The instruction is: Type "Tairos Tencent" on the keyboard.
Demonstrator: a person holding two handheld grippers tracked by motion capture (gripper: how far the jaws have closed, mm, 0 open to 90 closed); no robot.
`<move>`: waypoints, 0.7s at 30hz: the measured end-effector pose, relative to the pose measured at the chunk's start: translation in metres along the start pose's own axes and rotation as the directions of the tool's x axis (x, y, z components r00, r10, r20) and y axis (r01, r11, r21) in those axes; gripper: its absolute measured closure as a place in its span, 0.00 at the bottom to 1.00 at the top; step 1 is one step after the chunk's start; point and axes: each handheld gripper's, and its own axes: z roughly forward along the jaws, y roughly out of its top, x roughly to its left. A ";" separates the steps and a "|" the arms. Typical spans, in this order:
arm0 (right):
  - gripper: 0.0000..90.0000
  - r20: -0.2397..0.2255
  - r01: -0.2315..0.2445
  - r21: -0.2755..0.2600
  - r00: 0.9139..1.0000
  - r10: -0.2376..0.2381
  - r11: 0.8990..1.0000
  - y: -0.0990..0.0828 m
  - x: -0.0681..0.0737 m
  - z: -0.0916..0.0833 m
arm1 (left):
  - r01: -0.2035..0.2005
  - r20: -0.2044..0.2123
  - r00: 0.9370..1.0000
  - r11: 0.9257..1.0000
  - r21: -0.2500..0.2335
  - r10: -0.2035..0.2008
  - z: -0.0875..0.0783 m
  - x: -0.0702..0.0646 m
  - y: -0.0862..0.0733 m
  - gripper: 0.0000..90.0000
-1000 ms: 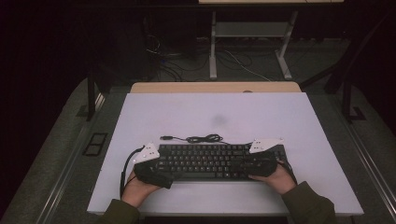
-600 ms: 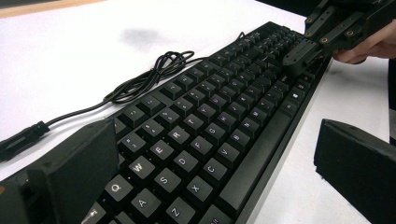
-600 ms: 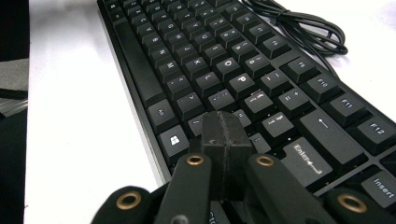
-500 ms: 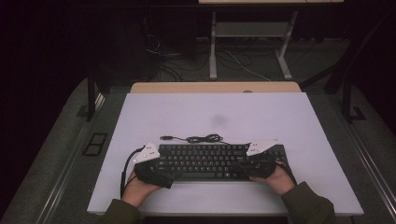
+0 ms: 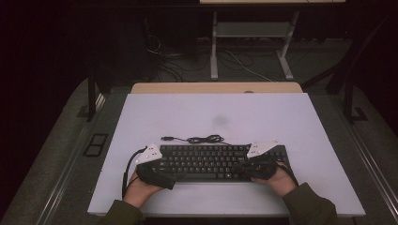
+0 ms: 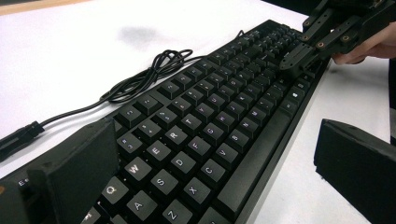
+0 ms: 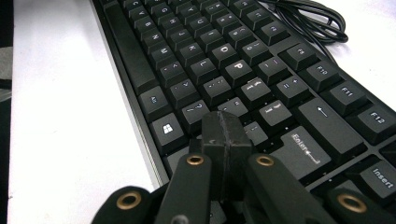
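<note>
A black keyboard (image 5: 211,161) lies on the white table (image 5: 225,112), near its front edge. My left gripper (image 5: 163,170) is open at the keyboard's left end. In the left gripper view its jaws (image 6: 217,163) straddle the board, one pad over the far keys and one off the near edge. My right gripper (image 5: 245,172) is shut, empty, over the right part of the keys. In the right gripper view its closed tips (image 7: 224,135) sit just above the keys by the Enter key (image 7: 303,149). The right gripper (image 6: 299,58) also appears far off in the left gripper view.
The keyboard's black cable (image 5: 197,139) lies coiled behind it, with its plug end loose on the table (image 6: 18,135). A wooden strip (image 5: 216,87) borders the table's far edge. Beyond stand desk legs (image 5: 214,47) and floor cables.
The right gripper has shifted slightly to the left over the keys. The left gripper and the keyboard stay where they were.
</note>
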 end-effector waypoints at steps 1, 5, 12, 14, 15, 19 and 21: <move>0.99 0.000 -0.001 0.000 1.000 0.001 1.000 0.000 0.000 0.000 | 0.001 0.000 1.000 1.000 -0.001 -0.001 0.000 0.000 0.000 0.00; 0.99 0.000 0.000 0.000 1.000 0.000 1.000 0.000 0.000 0.000 | -0.002 -0.006 1.000 1.000 0.005 0.002 0.001 0.000 0.001 0.00; 0.99 -0.001 -0.003 0.001 1.000 0.003 1.000 0.000 0.000 0.000 | -0.008 -0.010 1.000 1.000 0.009 0.008 0.003 -0.001 0.006 0.00; 0.99 0.000 -0.004 0.002 1.000 0.004 1.000 0.000 0.000 0.000 | -0.008 -0.015 1.000 1.000 0.008 0.009 0.004 0.000 0.008 0.00; 0.99 0.000 -0.004 0.002 1.000 0.004 1.000 0.000 0.000 0.000 | -0.005 -0.016 1.000 1.000 0.006 0.005 0.004 0.000 0.009 0.00; 0.99 -0.001 -0.001 0.001 1.000 0.001 1.000 0.000 -0.001 0.000 | -0.008 -0.023 1.000 1.000 0.014 0.008 0.007 0.002 0.012 0.00; 0.99 -0.002 -0.001 0.001 1.000 0.001 1.000 0.000 -0.001 0.000 | -0.012 -0.021 1.000 1.000 0.018 0.012 0.007 0.003 0.014 0.01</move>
